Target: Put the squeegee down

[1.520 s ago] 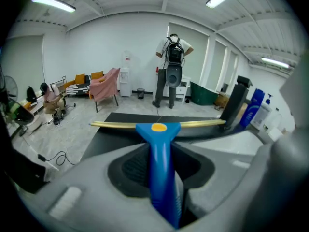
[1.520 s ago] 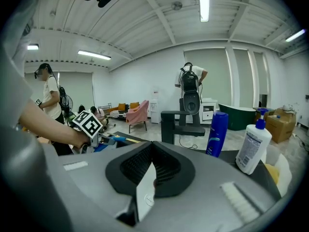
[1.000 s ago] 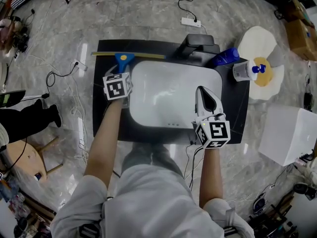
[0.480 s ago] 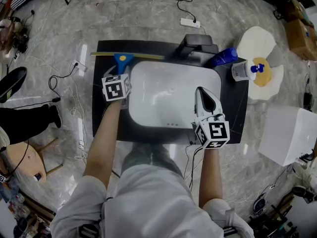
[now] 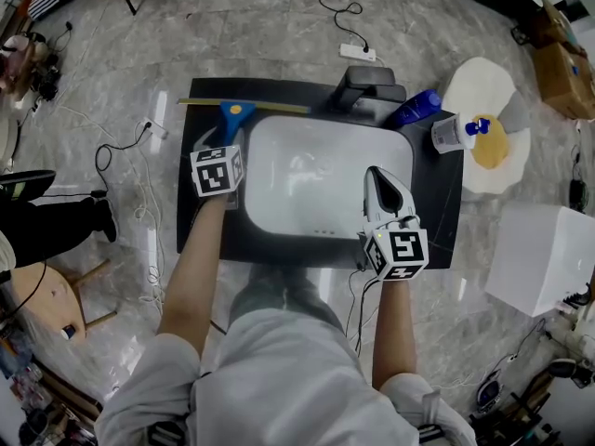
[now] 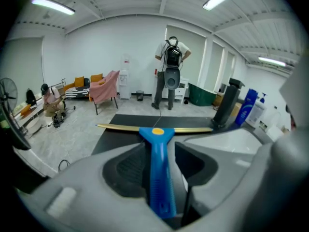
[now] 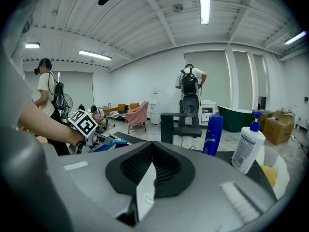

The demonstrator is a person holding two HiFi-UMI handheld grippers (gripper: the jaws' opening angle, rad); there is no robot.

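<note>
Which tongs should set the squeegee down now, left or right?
Left. The left tongs grip the squeegee by its blue handle, blade at the black counter back edge. The right tongs are shut, empty, over the basin front right.

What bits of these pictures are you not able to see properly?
Head view: the left tool covers the near end of the squeegee handle.
Left gripper view: the tool's body hides whether that handle touches the counter.
Right gripper view: the right tool's body hides what lies below it; the pump bottle's print is too small to read.
</note>
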